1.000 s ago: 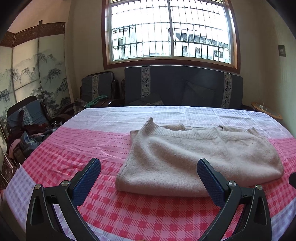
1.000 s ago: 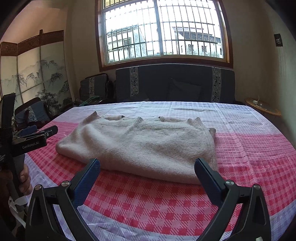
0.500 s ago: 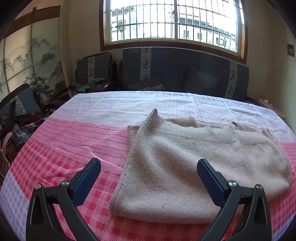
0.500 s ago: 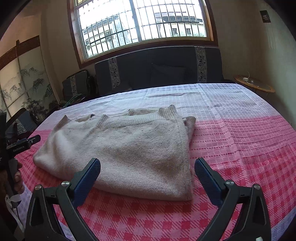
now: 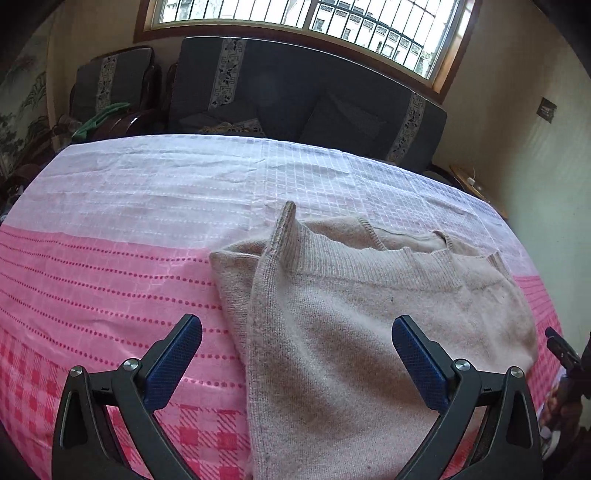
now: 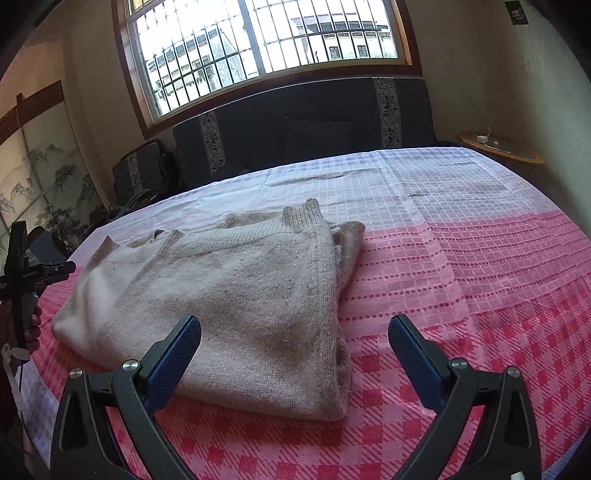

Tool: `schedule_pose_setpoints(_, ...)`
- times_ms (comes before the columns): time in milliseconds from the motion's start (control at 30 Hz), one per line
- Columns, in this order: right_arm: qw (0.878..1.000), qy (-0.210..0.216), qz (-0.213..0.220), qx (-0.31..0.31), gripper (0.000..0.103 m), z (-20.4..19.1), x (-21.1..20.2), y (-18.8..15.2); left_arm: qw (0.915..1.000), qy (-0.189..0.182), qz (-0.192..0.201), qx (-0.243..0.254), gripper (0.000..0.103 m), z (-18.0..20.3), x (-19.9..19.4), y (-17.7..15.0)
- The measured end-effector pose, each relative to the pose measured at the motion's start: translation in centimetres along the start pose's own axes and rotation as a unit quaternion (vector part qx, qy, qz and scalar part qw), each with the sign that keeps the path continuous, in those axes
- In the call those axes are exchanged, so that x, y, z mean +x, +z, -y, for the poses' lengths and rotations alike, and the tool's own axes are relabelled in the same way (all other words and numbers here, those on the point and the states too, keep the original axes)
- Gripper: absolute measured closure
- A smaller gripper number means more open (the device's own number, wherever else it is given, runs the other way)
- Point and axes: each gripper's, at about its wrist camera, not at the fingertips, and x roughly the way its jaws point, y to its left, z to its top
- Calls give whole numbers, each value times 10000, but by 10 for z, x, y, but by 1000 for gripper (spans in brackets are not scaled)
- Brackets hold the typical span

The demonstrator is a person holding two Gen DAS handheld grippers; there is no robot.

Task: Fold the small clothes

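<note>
Both my hand-held grippers, left [image 5: 295,363] and right [image 6: 293,360], gape empty over the beige sweater [image 6: 236,295], its long axis crosswise between them.

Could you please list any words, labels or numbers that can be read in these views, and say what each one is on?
White lettering on the left hand-held gripper body, in the right wrist view: too small and blurred to read.
Dark wall plaque: nothing legible.
No other text visible.

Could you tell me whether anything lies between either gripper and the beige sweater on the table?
Nothing visible does. The sweater lies alone on the checked tablecloth; the left gripper and right gripper hover beside its edges, jaws open.
</note>
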Motion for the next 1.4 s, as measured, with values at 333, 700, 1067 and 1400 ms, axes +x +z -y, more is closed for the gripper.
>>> schedule_pose_setpoints(333, 10000, 26, -70, 55, 2, 3, 9, -1, 9928, -845, -831, -176, 32, -28, 46, 11)
schedule_pose_setpoints(700, 9999, 87, -59, -21, 2, -1, 14, 1, 9928, -780, -859, -290, 68, -22, 57, 14)
schedule_pose_setpoints(1067, 9997, 190, 71, -103, 2, -2, 19, 9, 9924, -102, -832, -895, 82, -4, 37, 24)
schedule_pose_setpoints(1400, 9990, 162, 391, -132, 2, 2, 13, 9, 9866, 56, -614, -1510, 84, 47, -9, 39)
